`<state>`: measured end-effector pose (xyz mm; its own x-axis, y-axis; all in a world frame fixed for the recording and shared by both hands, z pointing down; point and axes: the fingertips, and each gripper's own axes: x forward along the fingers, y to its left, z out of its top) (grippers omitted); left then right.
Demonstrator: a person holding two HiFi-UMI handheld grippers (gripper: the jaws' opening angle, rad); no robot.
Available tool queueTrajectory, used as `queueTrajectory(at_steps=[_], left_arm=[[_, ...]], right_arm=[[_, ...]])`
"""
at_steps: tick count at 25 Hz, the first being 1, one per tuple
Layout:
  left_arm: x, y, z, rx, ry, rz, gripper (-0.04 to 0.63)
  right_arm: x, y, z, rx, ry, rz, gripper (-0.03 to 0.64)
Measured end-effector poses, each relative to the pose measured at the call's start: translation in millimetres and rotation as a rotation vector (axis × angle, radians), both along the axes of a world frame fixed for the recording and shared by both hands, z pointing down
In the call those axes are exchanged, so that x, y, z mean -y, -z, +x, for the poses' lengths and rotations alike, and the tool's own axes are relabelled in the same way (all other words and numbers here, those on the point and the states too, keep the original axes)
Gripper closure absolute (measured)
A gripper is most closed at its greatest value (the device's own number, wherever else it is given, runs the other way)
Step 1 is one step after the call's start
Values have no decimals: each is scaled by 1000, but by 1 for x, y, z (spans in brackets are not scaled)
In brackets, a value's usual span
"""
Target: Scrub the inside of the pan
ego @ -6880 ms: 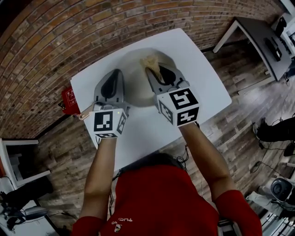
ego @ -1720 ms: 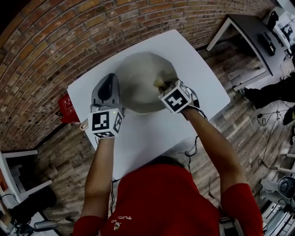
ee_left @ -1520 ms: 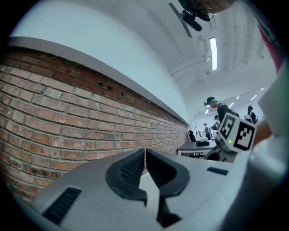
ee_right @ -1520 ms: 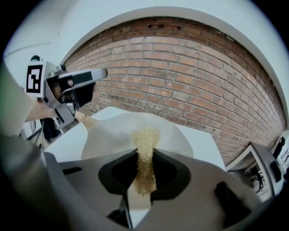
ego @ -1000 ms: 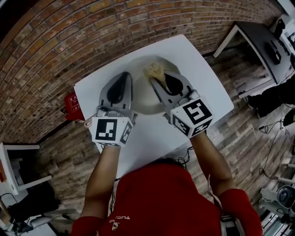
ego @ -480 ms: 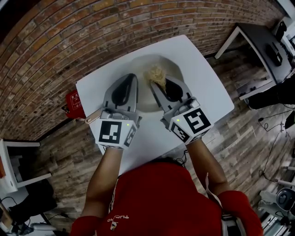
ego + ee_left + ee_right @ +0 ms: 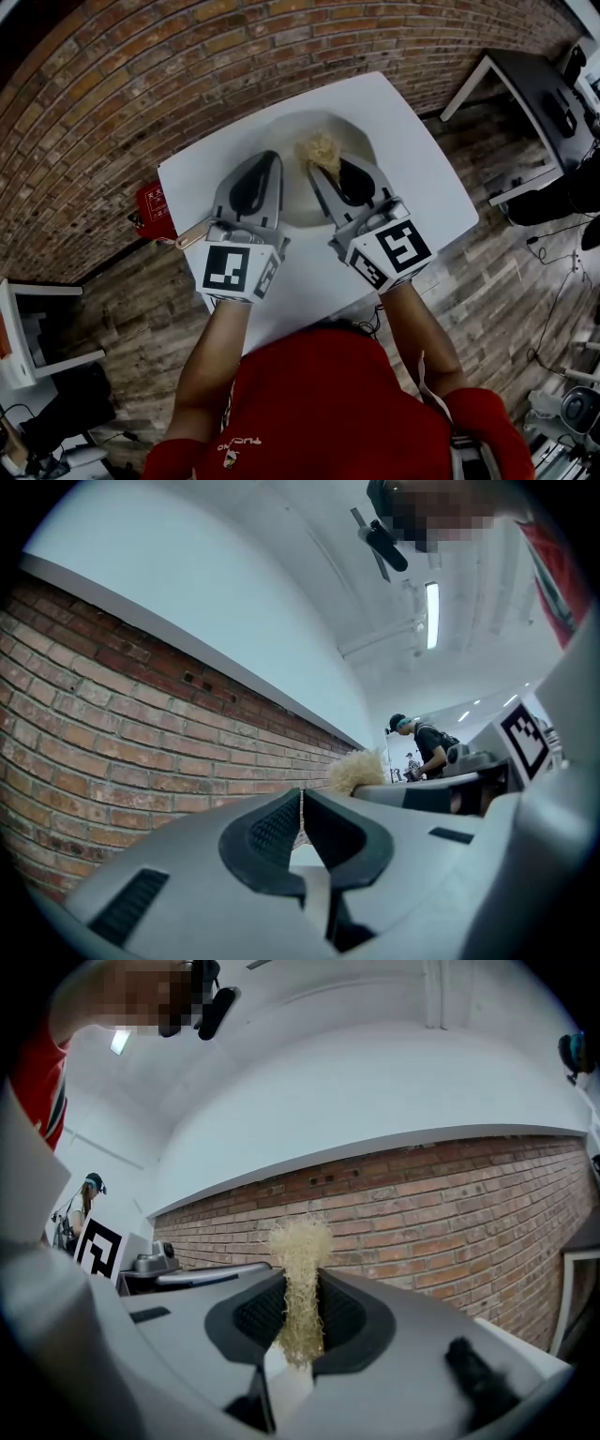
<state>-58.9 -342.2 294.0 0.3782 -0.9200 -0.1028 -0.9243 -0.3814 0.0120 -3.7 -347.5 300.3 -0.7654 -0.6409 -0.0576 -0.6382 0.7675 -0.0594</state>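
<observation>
While above pan (image 7: 298, 199), right gripper (image 7: 302, 1288) tight on scrubber (image 7: 302, 1312), tuft (image 7: 300, 1239) forward; left gripper (image 7: 301, 803) closed

Left hand-held gripper (image 7: 301, 803) pinched closed; right hand-held gripper (image 7: 302, 1290) clamps a fibre scrubber (image 7: 300, 1241).

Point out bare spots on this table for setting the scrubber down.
Bare: the table right of the pan, up to its right edge; also the near strip behind the left hand-held gripper and right hand-held gripper. Crowded: the middle, where pan, scrubber and both grippers bunch.
</observation>
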Motion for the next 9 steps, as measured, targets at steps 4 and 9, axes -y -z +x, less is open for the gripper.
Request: queueTrajectory(at_steps=[4, 9], left_arm=[[-1, -1, 0, -4, -1, -3, 572], [0, -1, -1, -3, 3, -5, 574]], right_arm=[[-1, -1, 0, -2, 4, -2, 531], [0, -1, 0, -3, 3, -5, 531]])
